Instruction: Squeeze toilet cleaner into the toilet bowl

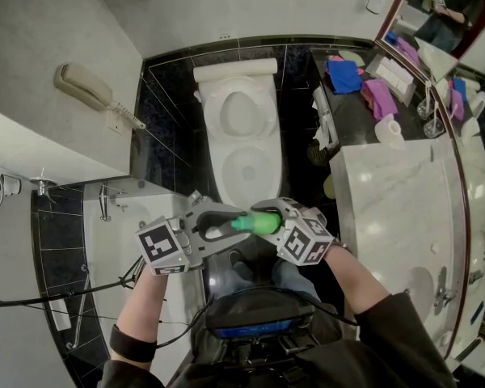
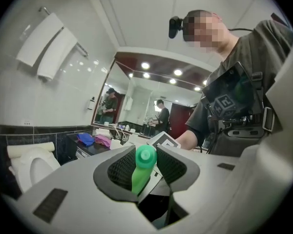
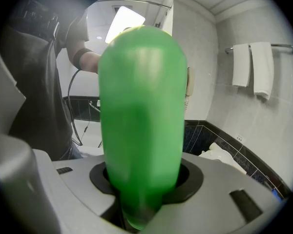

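Green bottle [image 1: 259, 221], white toilet [image 1: 241, 136], black tiles [image 1: 166, 136] (pale grout lines), blue cloth [image 1: 343, 75].

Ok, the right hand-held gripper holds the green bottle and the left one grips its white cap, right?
No, the cap is green, as the left gripper view shows. The right hand-held gripper holds the bottle, the left hand-held gripper the cap: correct.

toilet [image 1: 241, 136]: centre, ahead | counter [image 1: 396, 208]: right (phone [image 1: 85, 83] opposite, left) | bottle [image 1: 257, 222]: before toilet
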